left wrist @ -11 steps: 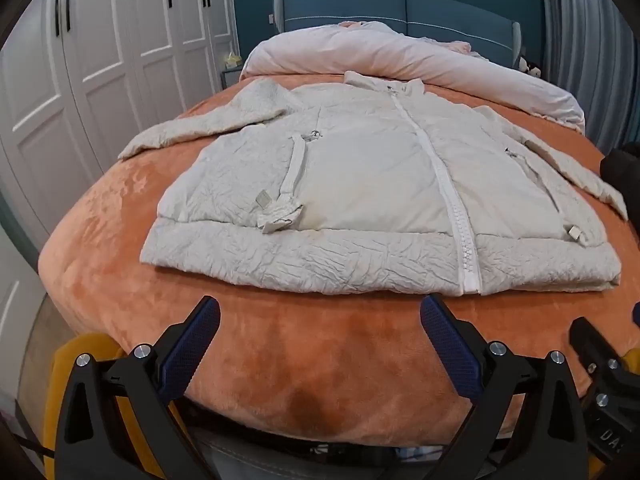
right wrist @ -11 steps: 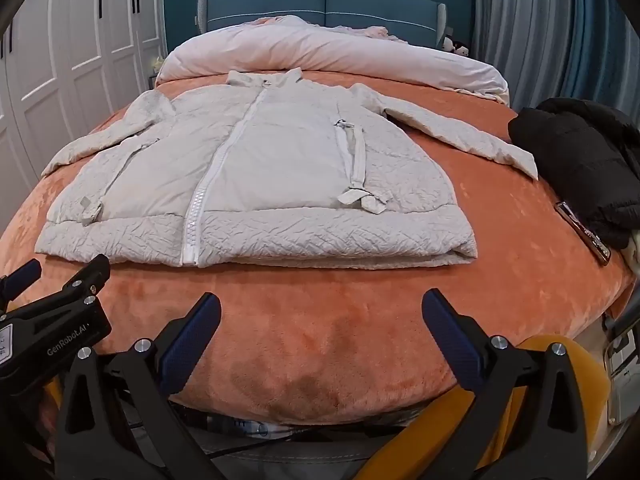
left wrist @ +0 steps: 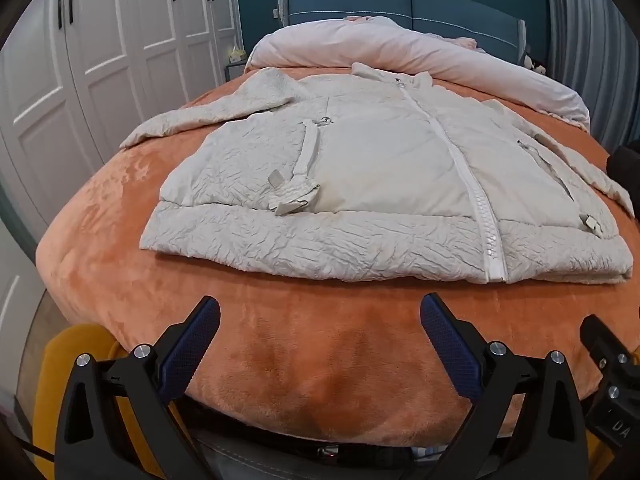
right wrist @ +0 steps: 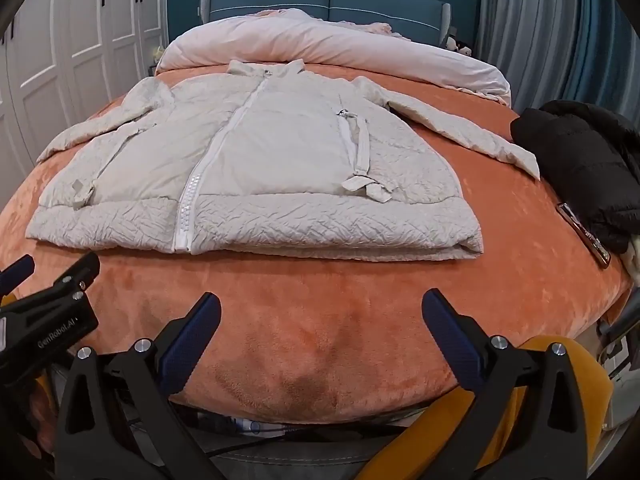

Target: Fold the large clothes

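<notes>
The cream padded jacket (right wrist: 256,168) lies face up across the orange blanket (right wrist: 320,320), zipped, collar toward the rolled pink duvet (right wrist: 328,48), both sleeves spread out to the sides, hem nearest the foot of the bed. Compared with a moment ago it sits a touch higher and further off in both wrist views, so the tongs look to have drawn back or tipped slightly; the jacket itself hasn't been disturbed. No fold has been made yet. The left gripper (left wrist: 320,324) hangs over the blanket's near edge, jaws spread as wide as they go, nothing between them. The right gripper (right wrist: 322,320) is the same: fully apart and empty, just short of the hem. A black garment (right wrist: 580,160) waits at the right edge. I'd guess a sleeve comes first.
</notes>
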The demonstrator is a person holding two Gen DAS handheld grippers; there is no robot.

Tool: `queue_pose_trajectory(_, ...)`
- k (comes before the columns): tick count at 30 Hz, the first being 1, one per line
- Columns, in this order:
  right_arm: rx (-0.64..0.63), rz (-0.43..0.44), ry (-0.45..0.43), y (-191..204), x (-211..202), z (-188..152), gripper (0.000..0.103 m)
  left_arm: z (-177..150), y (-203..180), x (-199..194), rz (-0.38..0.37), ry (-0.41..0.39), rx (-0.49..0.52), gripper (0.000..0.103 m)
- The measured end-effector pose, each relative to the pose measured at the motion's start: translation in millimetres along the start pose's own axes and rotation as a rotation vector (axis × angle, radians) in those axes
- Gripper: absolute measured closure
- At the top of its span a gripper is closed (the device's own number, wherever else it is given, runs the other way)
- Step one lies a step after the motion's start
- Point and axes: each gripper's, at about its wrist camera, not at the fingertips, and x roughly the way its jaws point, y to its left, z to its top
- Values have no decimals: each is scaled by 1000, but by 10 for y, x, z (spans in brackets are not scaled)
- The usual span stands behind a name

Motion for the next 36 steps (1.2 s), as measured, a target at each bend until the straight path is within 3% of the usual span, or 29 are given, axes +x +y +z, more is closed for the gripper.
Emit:
queue_pose_trajectory(1, -9, 0, 3, 100, 24, 46, 5, -6, 2, 7, 3, 0, 1, 5)
queue_pose_trajectory(3, 53, -14, -46, -169, -38, -126, 5, -21, -1, 19, 4, 0, 6, 5)
queue_pose_trajectory(36, 37, -17, -62, -129, -43, -134, 5, -44, -62, 1, -9, -19, 34, 5)
